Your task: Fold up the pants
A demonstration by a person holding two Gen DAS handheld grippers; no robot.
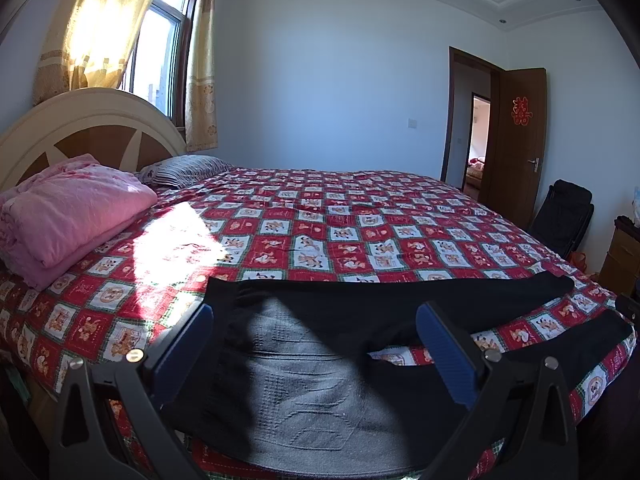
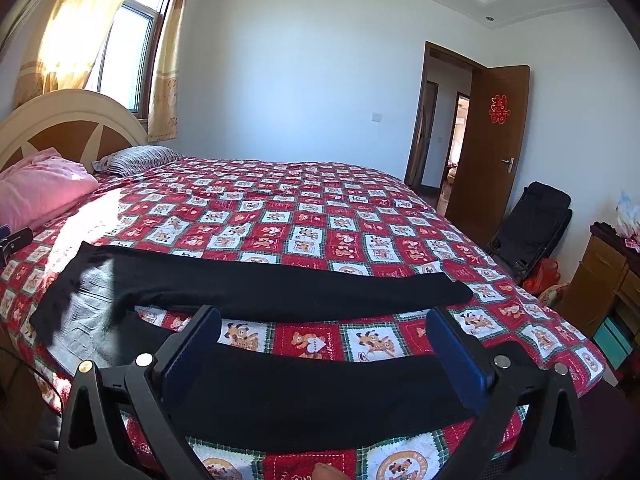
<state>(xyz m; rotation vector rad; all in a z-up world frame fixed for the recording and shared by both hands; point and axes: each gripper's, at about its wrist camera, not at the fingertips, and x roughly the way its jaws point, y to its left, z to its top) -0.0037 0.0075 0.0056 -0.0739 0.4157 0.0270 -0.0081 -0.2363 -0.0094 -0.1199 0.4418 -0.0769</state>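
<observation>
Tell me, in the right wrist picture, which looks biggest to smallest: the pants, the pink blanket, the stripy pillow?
1. pants, though nearest the camera
2. pink blanket, partly cut off
3. stripy pillow, farthest away

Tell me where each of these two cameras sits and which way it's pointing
Left wrist: sits on the left gripper, low at the bed's near edge, facing across the bed over the pants waist end; both open fingers show.
Right wrist: sits on the right gripper, further toward the leg ends, facing across the near leg; its open fingers show, plus a fingertip at the bottom edge.
Shared: pants, red patterned bedspread, pink blanket, door.
</observation>
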